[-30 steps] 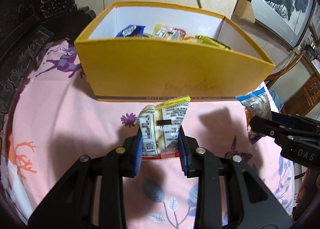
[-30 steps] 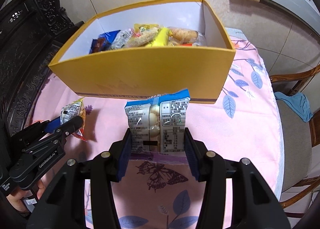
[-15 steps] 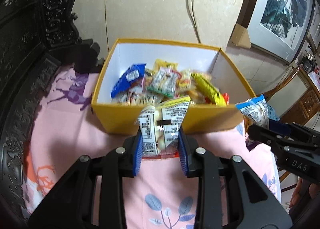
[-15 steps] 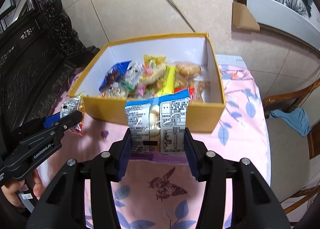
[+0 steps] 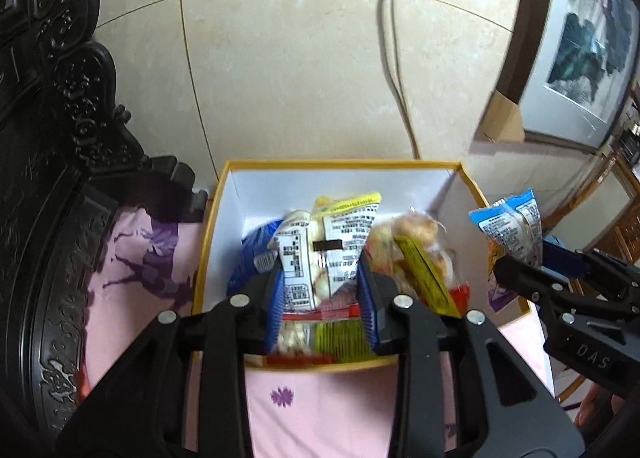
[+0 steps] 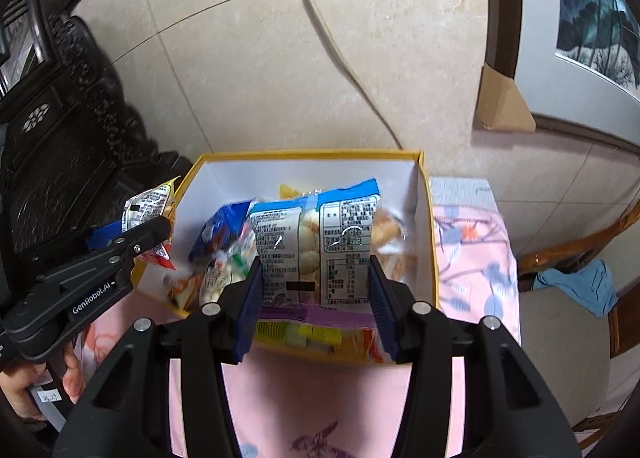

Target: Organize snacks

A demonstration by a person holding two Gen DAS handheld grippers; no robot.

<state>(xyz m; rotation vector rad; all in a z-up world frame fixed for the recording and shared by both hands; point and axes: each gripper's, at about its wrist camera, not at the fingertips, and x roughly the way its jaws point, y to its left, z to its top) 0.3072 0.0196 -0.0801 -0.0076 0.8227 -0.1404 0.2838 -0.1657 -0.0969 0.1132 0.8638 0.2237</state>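
risk first: a drop outside the yellow box (image 5: pixel 466 178) if either packet lets go too early. left gripper (image 5: pixel 324 300) easing its jaws apart at this moment, with the yellow-topped packet (image 5: pixel 328 250) between the blue pads (image 5: pixel 277 298) and apparently in contact with them; a slack hold this far above the heap could let the crinkly film slide and tip sideways, perhaps toward the near wall just below the fingers. right gripper (image 6: pixel 316 298) at a middling width, clamped on the blue-topped packet (image 6: pixel 316 242), wider and stiffer, so less likely to slip. also possible: a clash between the two tools, each just beside the other over the same opening. also possible: a packet landing on the mound of loose snacks (image 5: pixel 420 254) ahead of the fingers and sliding off toward a wall.

look of the goods: both packets upright in the jaws, printed backs with label text and barcode facing the camera, pale round pieces showing through the clear film. yellow-topped one narrow and pinched at the waist; blue-topped one broad and flat. both raised above the box interior, directly ahead of their own fingers, not yet resting on anything. box seated on a pink floral cloth (image 6: pixel 468 258) beneath and behind the fingers.
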